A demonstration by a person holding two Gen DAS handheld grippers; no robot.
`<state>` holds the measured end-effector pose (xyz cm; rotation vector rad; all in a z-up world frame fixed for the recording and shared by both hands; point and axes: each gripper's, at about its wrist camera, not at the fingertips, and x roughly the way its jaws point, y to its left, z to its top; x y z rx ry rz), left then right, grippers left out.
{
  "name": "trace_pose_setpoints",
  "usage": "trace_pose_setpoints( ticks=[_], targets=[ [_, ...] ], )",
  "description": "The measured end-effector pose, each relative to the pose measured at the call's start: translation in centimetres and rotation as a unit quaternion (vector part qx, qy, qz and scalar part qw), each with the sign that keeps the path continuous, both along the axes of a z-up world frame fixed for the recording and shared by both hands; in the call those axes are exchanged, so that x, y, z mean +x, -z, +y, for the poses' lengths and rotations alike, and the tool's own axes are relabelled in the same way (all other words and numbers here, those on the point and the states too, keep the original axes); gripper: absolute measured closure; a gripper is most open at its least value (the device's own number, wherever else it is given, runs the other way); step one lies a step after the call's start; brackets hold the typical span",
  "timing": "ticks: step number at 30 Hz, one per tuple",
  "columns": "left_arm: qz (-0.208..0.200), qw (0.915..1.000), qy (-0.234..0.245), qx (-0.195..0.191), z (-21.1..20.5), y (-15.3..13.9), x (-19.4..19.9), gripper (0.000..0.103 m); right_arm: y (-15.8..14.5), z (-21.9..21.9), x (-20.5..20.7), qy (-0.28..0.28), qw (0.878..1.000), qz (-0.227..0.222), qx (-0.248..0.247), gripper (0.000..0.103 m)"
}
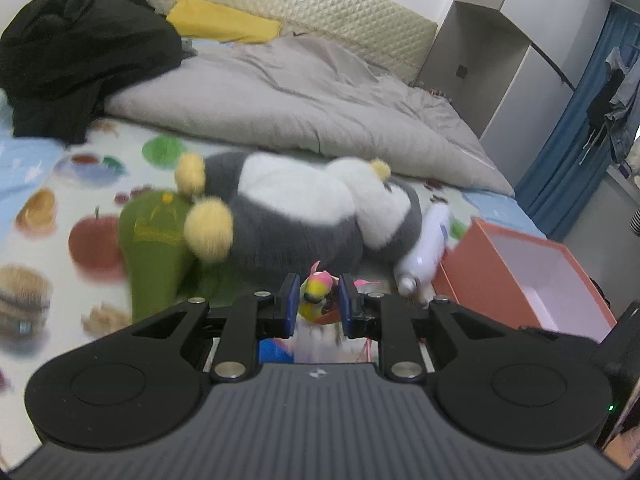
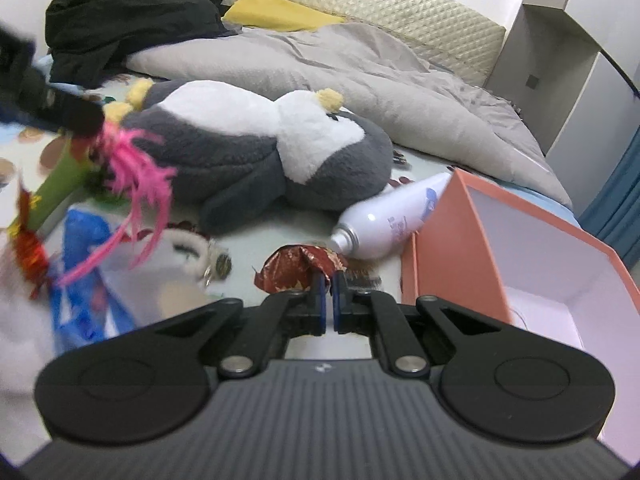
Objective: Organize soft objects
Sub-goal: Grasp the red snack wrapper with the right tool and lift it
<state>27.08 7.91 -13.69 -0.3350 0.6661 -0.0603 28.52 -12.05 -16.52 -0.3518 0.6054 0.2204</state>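
Observation:
A big grey and white plush penguin (image 1: 304, 208) (image 2: 248, 148) lies on the patterned bedsheet, beside a green plush (image 1: 156, 236). My left gripper (image 1: 319, 300) is shut on a small yellow and pink toy bird (image 1: 316, 292), held above the sheet; its pink feathers (image 2: 136, 176) show at the left of the right wrist view. My right gripper (image 2: 328, 296) is shut on a crinkled red foil wrapper (image 2: 300, 268) low over the sheet. An open orange box (image 1: 520, 276) (image 2: 520, 264) with a white inside stands at the right.
A white spray can (image 2: 388, 220) (image 1: 424, 248) lies between the penguin and the box. A grey duvet (image 1: 300, 100), a black pile of clothes (image 1: 76, 52) and a yellow pillow (image 1: 224, 20) lie further back. A blue plastic bag (image 2: 80, 272) lies at the front left.

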Motion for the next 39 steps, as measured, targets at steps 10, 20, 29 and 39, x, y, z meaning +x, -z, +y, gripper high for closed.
trace_pose_setpoints(
  ticks=[10,20,29,39],
  targets=[
    [0.042,0.999,0.008,-0.013,-1.8,2.6,-8.0,0.079,-1.2,-2.4,-7.3,-0.009,1.0,0.006,0.03,0.097],
    [0.069,0.9976,0.003,0.01,-3.4,5.1,-11.7,0.079,1.6,-3.2,-11.1,-0.028,0.993,0.068,0.088,0.096],
    [0.08,0.9965,-0.004,0.023,-4.4,5.4,-12.2,0.079,2.6,-4.9,-11.1,-0.006,0.977,0.138,0.161,0.09],
    [0.087,0.9959,-0.028,0.001,-2.8,5.9,-12.9,0.079,2.4,-4.9,-11.1,0.001,0.967,0.163,0.196,0.037]
  ],
)
